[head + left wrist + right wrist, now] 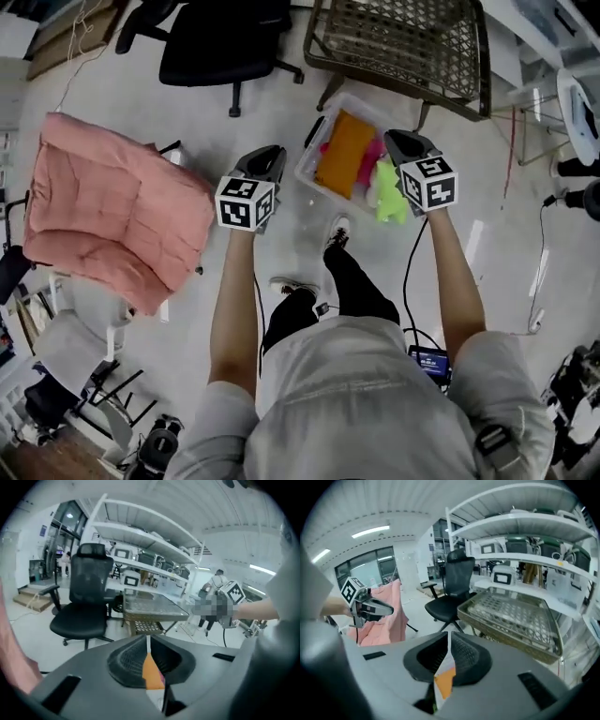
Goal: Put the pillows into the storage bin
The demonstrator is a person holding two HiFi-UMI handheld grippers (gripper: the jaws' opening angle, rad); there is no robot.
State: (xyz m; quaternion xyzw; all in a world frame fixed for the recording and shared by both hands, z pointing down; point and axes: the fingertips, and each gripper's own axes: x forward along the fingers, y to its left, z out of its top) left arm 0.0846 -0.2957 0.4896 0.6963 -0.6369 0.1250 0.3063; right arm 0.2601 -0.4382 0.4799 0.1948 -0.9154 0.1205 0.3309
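Orange pillow (344,153) lies in the clear storage bin (307,161) on the floor, long side along the bin. Pink pillow (373,153) is tucked right beside it, touching. Lime-green pillow (387,197) sits at the bin's right end, bulging up over the rim. All three are inside the bin.

Left gripper (268,153) is in the air just left of the bin, claw clenched, pads together with only a thin slit, nothing pinched. In the left gripper view a strip of the orange pillow shows below through that slit, not held. Right gripper (397,140) is over the bin's right end, next to the green pillow, claw clenched too and empty. In the right gripper view the same orange strip shows below the closed pads. Marker cubes on both face the head camera.

Person stands right at the bin, one shoe (337,232) near its front edge.

Pink quilted cushion (112,211) is draped over a chair well to the left, apart from the bin. Black office chair (225,42) stands beyond the left gripper. Wicker-top table (403,42) stands just behind the bin, its edge overlapping the bin's far corner in the head view. White shelving (520,527) with boxes and gear is behind the table. Floor is pale and glossy.
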